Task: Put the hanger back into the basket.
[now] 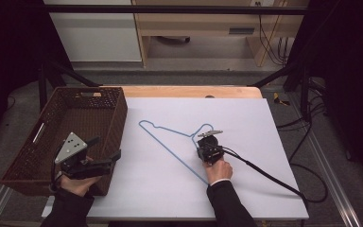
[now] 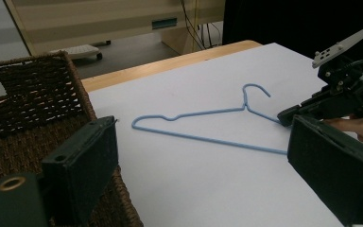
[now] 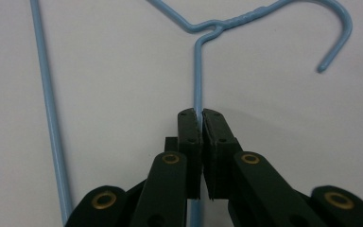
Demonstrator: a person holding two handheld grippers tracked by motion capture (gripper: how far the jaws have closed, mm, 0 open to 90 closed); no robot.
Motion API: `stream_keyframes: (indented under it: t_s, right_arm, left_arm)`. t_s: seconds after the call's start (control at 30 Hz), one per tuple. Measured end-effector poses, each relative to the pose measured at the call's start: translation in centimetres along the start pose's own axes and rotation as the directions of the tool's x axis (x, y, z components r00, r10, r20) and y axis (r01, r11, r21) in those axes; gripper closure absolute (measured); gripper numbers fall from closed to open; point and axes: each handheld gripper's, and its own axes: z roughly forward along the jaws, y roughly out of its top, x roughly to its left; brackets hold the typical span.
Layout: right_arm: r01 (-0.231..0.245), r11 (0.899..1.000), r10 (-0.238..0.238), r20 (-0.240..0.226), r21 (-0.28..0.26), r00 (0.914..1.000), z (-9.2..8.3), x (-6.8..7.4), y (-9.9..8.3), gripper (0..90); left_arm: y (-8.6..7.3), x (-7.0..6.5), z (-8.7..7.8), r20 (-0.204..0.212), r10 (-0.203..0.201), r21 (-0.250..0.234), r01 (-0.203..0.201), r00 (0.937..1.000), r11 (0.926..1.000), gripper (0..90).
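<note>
A blue wire hanger (image 1: pixel 170 131) lies flat on the white sheet (image 1: pixel 246 142), its hook toward the far side. My right gripper (image 1: pixel 204 151) points down at it and is shut on the hanger's wire (image 3: pixel 197 71) just below the twisted neck; in the right gripper view the pads (image 3: pixel 190 130) pinch the thin wire between them (image 3: pixel 202 118). My left gripper (image 1: pixel 106 149) hovers over the right rim of the wicker basket (image 1: pixel 118 118), jaws wide apart and holding nothing (image 2: pixel 203 165). From the left gripper view the hanger (image 2: pixel 208 112) and the right gripper (image 2: pixel 288 116) lie ahead.
The dark brown wicker basket (image 2: pixel 33 94) stands at the left of the table and looks hollow inside. A wooden table edge (image 1: pixel 189 91) runs along the far side of the sheet. A black cable (image 1: pixel 264 172) trails right from the right gripper.
</note>
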Motion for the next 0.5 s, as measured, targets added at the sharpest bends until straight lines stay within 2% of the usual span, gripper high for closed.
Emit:
stream_keyframes:
  t_s: [0.17, 0.4, 0.5]
  right_arm:
    - [0.036, 0.999, -0.036, 0.007, -0.007, 0.9993, 0.08, 0.10, -0.16, 85.6]
    - [0.034, 0.999, -0.034, 0.008, -0.001, 0.9994, 0.12, 0.21, -0.13, 85.9]
    - [0.017, 1.000, -0.017, 0.008, 0.008, 0.9998, 0.15, 0.17, 0.00, 87.0]
  left_arm:
    - [-0.01, 0.04, -0.02, 0.000, -0.001, 0.001, 0.001, 1.0000, 1.0000, 9.1]
    - [-0.01, -0.09, 0.12, 0.004, -0.002, 0.005, 0.002, 1.0000, 1.0000, 9.1]
    - [0.00, -0.29, 0.27, 0.009, -0.001, 0.010, 0.001, 1.0000, 0.9999, 9.3]
